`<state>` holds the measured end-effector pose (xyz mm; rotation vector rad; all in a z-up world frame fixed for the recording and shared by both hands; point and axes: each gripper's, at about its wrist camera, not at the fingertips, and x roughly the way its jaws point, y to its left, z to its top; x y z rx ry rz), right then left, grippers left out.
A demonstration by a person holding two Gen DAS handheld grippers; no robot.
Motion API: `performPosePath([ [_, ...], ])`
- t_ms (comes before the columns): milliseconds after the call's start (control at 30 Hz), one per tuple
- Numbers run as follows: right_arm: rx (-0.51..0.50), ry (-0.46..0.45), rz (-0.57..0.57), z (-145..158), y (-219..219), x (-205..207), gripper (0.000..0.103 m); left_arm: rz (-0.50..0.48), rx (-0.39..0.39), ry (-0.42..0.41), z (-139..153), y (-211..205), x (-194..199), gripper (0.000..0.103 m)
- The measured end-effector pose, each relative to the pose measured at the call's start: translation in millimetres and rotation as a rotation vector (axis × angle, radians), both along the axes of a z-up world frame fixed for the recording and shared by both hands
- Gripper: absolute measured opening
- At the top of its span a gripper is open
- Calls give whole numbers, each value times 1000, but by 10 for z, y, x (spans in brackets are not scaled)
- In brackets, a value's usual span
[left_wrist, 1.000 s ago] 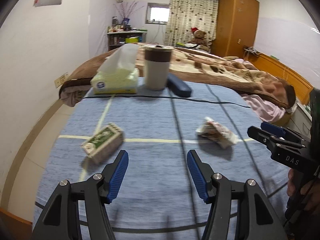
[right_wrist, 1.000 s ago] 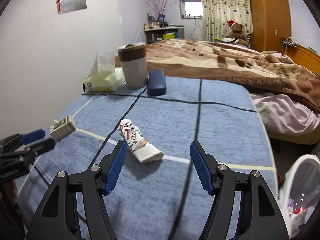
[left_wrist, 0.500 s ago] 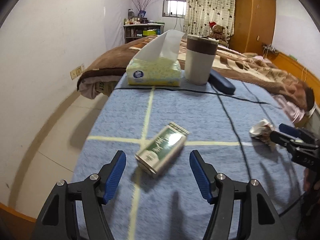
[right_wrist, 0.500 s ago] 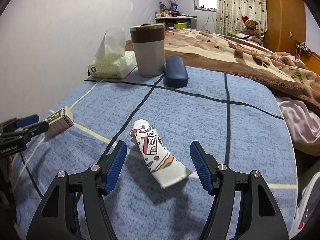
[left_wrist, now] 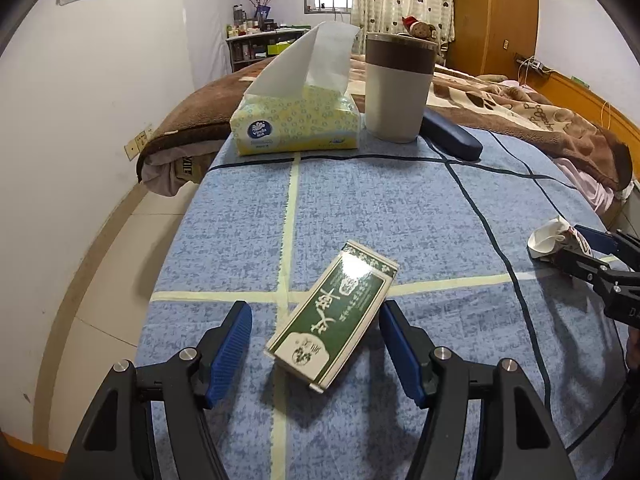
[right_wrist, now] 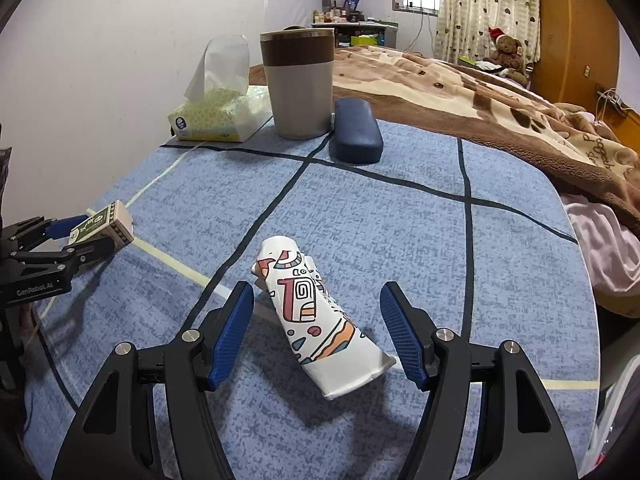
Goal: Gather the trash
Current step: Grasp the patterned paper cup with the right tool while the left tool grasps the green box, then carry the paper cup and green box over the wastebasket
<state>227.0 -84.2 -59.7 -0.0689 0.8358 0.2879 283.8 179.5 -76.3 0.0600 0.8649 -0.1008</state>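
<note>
Straddling green box [left_wrist: 334, 316], left gripper [left_wrist: 316, 338] tilted down, fingers [left_wrist: 234, 340] apart

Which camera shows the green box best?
The left wrist view: the green box lies large and close between the open left claw, its label readable. The right wrist view shows it only small at the left edge.

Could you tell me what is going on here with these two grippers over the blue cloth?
A person holds a gripper in each hand and is collecting trash from a table under a blue cloth. The left gripper is open around a green and white box, with its pads on either side and not pressing it. The right gripper is open around a crumpled patterned wrapper. Both pieces lie on the cloth, not yet lifted. A tissue pack, a cup and a dark case stand at the far end.
</note>
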Motion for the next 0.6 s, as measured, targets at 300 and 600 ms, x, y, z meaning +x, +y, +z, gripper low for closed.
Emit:
performPosePath([
  [300,12,5,13,-10,-9,-5,42,-33,-31,20,-9,-95,22,44],
  [600,36,-6,19,18,-22,-47,29,-23,-45,7,50,-163,-48,36],
])
